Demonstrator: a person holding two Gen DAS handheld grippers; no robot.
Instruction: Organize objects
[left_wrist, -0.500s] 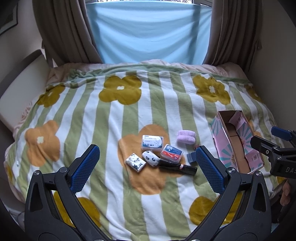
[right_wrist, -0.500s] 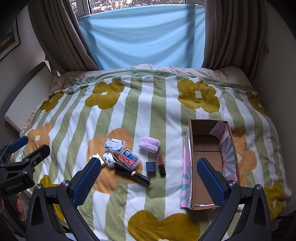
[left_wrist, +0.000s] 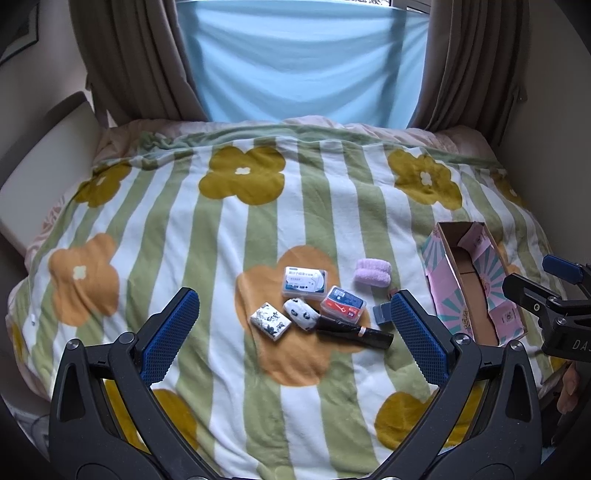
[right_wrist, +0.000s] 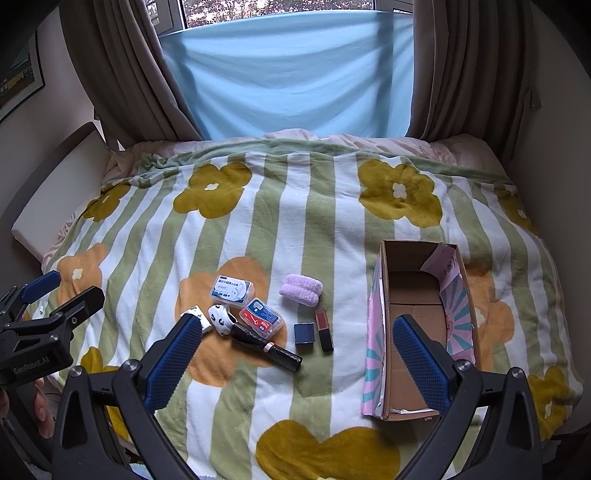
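A bed covered by a blanket (right_wrist: 317, 206) with green and white stripes and large yellow and orange flowers fills both views. Behind it hang brown curtains (right_wrist: 122, 74) either side of a pale blue sheet (right_wrist: 288, 74) over the window.

Near the foot of the bed lies a cluster of small things on an orange flower: a clear case with a white and blue label (right_wrist: 232, 290), a clear case with a red and blue label (right_wrist: 260, 317) touching a black tube (right_wrist: 269, 349), and two small white packets with black patterns (left_wrist: 270, 320) just to the left. Slightly to the right sit a folded lilac cloth (right_wrist: 301, 289), a small dark blue square box (right_wrist: 304, 332) and a red lipstick (right_wrist: 324, 329), side by side.

Well to the right stands an open cardboard box (right_wrist: 384, 280) with pink and teal sides, holding none of these things.

The left claw (left_wrist: 293, 332) hangs above the cluster, spread wide and holding nothing. The right claw (right_wrist: 295, 352) hangs spread wide too, holding nothing, between the cluster and the cardboard box.
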